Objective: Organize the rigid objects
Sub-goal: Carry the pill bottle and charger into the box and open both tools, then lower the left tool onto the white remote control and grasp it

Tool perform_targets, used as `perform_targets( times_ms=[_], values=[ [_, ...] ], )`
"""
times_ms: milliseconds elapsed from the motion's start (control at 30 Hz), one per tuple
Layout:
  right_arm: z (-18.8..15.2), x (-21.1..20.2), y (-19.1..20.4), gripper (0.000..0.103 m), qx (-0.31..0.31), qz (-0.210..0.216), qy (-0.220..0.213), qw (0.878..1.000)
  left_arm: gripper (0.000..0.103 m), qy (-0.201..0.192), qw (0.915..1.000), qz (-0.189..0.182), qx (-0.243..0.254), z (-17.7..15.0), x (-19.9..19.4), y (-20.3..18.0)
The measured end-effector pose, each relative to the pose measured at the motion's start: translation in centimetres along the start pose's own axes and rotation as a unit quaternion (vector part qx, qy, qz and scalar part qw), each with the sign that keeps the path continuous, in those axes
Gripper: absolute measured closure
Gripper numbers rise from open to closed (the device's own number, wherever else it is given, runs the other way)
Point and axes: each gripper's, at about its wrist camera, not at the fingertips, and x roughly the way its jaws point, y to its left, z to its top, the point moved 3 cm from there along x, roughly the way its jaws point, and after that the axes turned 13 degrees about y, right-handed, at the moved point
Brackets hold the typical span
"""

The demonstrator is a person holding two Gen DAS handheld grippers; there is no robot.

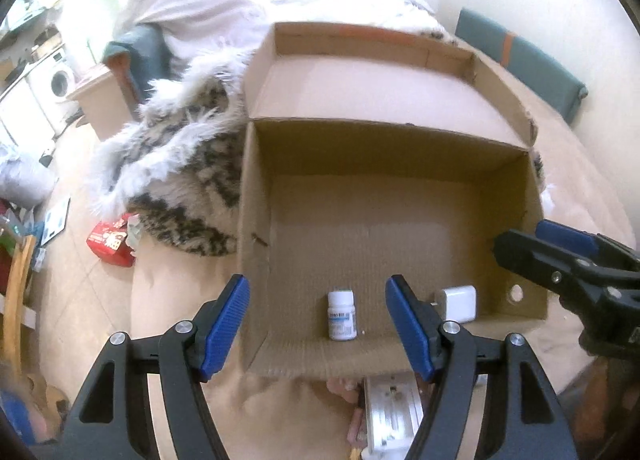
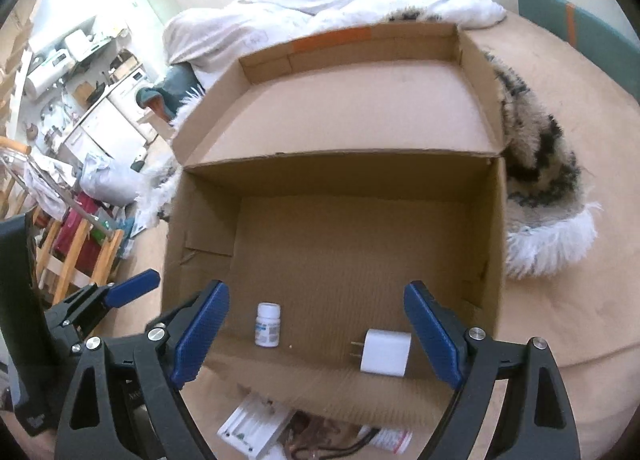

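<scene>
An open cardboard box (image 1: pixel 256 220) (image 2: pixel 200 220) lies on a tan bed surface with its lid flap folded back. Inside, near the front wall, a small white pill bottle (image 1: pixel 342 314) (image 2: pixel 268 324) stands upright. To its right a white charger plug (image 1: pixel 458 302) (image 2: pixel 384 352) lies on its side. My left gripper (image 1: pixel 318 290) hovers open above the bottle, touching nothing. My right gripper (image 2: pixel 318 294) hangs wide open above the plug, with nothing in it. Each gripper also shows at the edge of the other view: right gripper (image 1: pixel 520 244), left gripper (image 2: pixel 136 288).
A furry black-and-white blanket (image 1: pixel 172 164) (image 2: pixel 540 164) and a white duvet (image 2: pixel 320 0) lie behind and beside the box. In front of the box sit a white tray-like case (image 2: pixel 248 424) and other small items (image 1: pixel 394 416). A red packet (image 1: pixel 110 242) is on the floor.
</scene>
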Motion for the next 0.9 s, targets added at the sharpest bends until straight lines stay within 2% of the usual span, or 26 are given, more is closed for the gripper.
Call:
perform_targets(
  times_ms=[100, 200, 500, 667, 800, 900],
  values=[
    [-1.5, -1.1, 0.1, 0.008, -0.008, -0.011, -0.005, 1.000, 0.035, -0.006, 1.0000, -0.001, -0.005, -1.8, -1.4, 0.7],
    [-3.2, -1.8, 0.0, 0.008, -0.006, -0.002, -0.001, 1.000, 0.034, -0.005, 0.9999, 0.001, -0.010, -3.4, -1.8, 1.3],
    [-7.5, -2.4, -0.8, 0.008, 0.030, 0.020, 0.014, 0.999, 0.034, 0.033, 0.9992, -0.020, -0.012, -6.8, -0.7, 0.7],
    [-8.9, -2.1, -2.0, 0.008, 0.067, 0.009, 0.022, 0.998, 0.034, 0.060, 0.9974, -0.038, -0.001, -7.2, 0.3, -0.9],
    [-8.7, -2.1, -3.9, 0.008, 0.102, 0.004, 0.018, 0.995, 0.034, 0.114, 0.9921, -0.047, 0.024, -6.5, 2.1, -3.6],
    [-8.6, -1.7, -5.3, 0.008, 0.134, 0.014, 0.027, 0.991, 0.035, 0.143, 0.9885, -0.033, 0.035, -6.0, 4.1, -5.2]
  ],
)
